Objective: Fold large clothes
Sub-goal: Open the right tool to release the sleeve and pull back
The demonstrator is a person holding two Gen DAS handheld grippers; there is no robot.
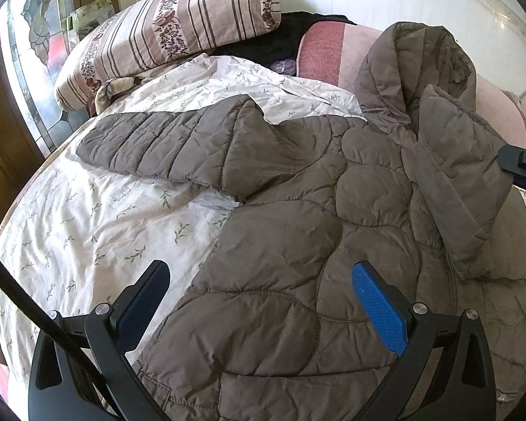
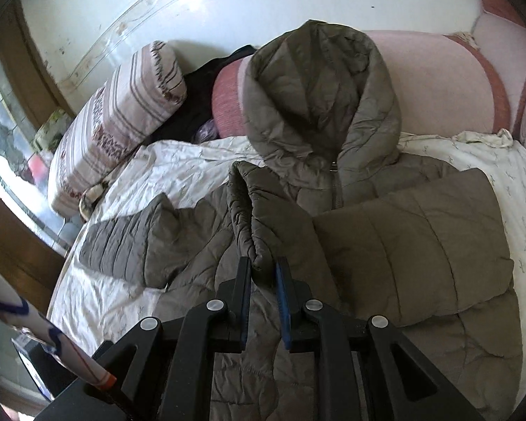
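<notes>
A brown quilted hooded jacket [image 1: 298, 238] lies spread on a bed with a white leaf-print sheet [image 1: 87, 228]. Its hood [image 2: 319, 98] rests against a pink headboard cushion. One sleeve [image 1: 164, 144] stretches out flat to the left. The other sleeve [image 2: 249, 210] is folded in over the jacket's front. My right gripper [image 2: 263, 273] is shut on that sleeve's cuff end, low over the jacket. My left gripper [image 1: 261, 266] hangs open above the jacket's lower left part, with nothing between its fingers. A black piece of the right tool [image 1: 524, 165] shows at the left wrist view's right edge.
A striped floral pillow [image 1: 164, 35] lies at the bed's far left, with a dark garment [image 1: 280, 38] beside it. The pink cushion [image 2: 438, 80] lines the far side. A window and a wooden frame [image 1: 3, 140] stand left of the bed. A white rolled sheet [image 2: 35, 322] sits near my right tool.
</notes>
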